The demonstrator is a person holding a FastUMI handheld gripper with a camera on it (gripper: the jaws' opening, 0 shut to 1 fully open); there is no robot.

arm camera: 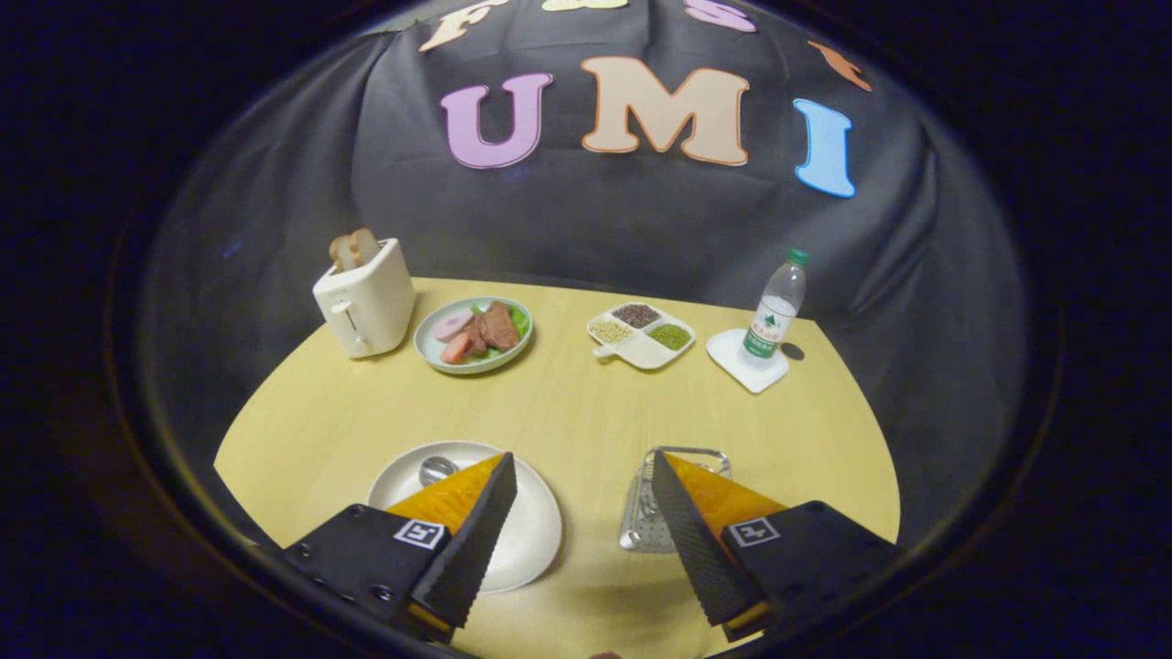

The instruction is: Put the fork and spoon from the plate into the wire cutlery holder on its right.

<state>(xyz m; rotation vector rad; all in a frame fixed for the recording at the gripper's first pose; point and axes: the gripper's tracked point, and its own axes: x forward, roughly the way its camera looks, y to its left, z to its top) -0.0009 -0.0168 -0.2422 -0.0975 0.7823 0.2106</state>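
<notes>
Where the table (568,412) runs back toward the cloth wall, four things stand in a row well beyond my fingers: a toaster (364,297) with bread (353,248) sticking out of its top, a round dish of meat slices (473,334) just beside it, a divided tray (641,335) holding grains in its compartments, and a water bottle (776,307) upright on a small white coaster (749,361). A small dark disc (793,351) lies on the table just past the coaster. None of these sits between my gripper (582,478) and the near things; the wood between the fingers is bare. The plate (531,535) is white and round and lies under and just ahead of my left finger (476,540), which covers a good part of it. On the plate I can see the bowl of the spoon (437,469), shiny and metallic, peeking past the fingertip; its handle is hidden by the finger, and I cannot make out the fork. The holder (645,513) stands to the right of the plate, a pale perforated metal basket with a wire rim, partly hidden behind my right finger (696,540). My gripper hangs above the table with its fingers spread wide, holding nothing, and whether they touch anything I cannot tell.
</notes>
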